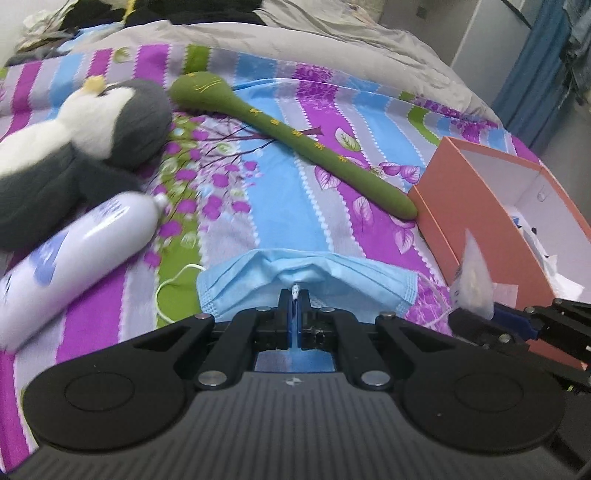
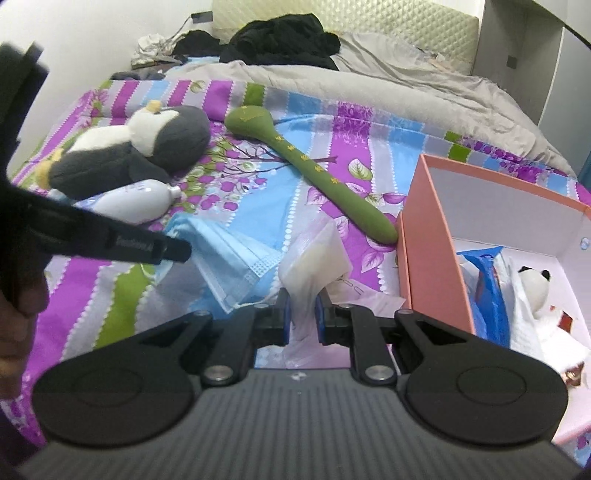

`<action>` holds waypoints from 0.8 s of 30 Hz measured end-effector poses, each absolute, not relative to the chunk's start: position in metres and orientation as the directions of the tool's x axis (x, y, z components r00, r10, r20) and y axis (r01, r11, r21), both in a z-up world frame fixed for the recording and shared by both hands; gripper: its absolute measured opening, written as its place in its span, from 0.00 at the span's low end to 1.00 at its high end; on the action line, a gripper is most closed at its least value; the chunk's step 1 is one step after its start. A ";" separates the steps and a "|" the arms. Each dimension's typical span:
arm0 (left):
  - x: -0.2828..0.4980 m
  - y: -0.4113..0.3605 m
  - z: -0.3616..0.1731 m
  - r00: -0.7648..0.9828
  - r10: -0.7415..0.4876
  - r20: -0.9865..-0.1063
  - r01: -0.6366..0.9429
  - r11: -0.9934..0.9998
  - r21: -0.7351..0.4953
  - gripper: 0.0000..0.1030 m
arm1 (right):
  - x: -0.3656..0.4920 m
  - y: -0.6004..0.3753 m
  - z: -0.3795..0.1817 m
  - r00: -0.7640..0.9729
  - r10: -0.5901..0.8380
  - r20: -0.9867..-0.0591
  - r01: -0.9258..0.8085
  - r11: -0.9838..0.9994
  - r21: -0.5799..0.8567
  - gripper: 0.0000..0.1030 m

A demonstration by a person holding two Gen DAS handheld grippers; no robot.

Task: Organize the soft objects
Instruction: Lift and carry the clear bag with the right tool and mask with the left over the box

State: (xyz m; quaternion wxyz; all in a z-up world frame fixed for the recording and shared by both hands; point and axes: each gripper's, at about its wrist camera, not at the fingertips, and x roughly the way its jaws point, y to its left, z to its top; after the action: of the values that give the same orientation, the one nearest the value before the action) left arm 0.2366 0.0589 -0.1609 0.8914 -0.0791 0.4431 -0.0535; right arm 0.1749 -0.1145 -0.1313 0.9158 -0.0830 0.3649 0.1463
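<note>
Left tongs (image 1: pixel 295 295) pinching blue mask (image 1: pixel 306 273), right tongs (image 2: pixel 303 314) clamping clear packet (image 2: pixel 317 258), over striped floral bedsheet (image 1: pixel 258 206), grey duvet (image 1: pixel 295 40) behind.

We note a bed filling most of both frames, covered by a purple, blue and green striped floral sheet (image 2: pixel 369 125). A rumpled grey duvet (image 2: pixel 388 85) lies across the upper part. A cream quilted headboard (image 2: pixel 351 18) sits top centre in the right wrist view, against a white wall (image 2: pixel 92 29). Blue fabric (image 1: pixel 539 62) hangs at upper right of the left wrist view.
</note>
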 end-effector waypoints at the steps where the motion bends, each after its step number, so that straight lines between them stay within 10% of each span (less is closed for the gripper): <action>1: 0.230 0.061 -0.159 0.603 -0.164 -0.781 0.016 0.981 -0.193 0.03 | 0.170 -0.115 -0.129 0.692 0.211 -0.690 -0.331 0.943 -0.044 0.17; 24: 0.086 0.061 -0.092 0.677 -0.101 -0.729 -0.084 0.974 -0.212 0.03 | 0.079 -0.133 -0.067 0.709 0.334 -0.621 -0.398 0.916 0.037 0.17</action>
State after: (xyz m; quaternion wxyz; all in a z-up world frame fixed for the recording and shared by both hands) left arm 0.0858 0.0613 -0.0915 0.9085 -0.1149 0.4018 -0.0046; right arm 0.0791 -0.1333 -0.0671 0.9232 -0.0497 0.3256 0.1983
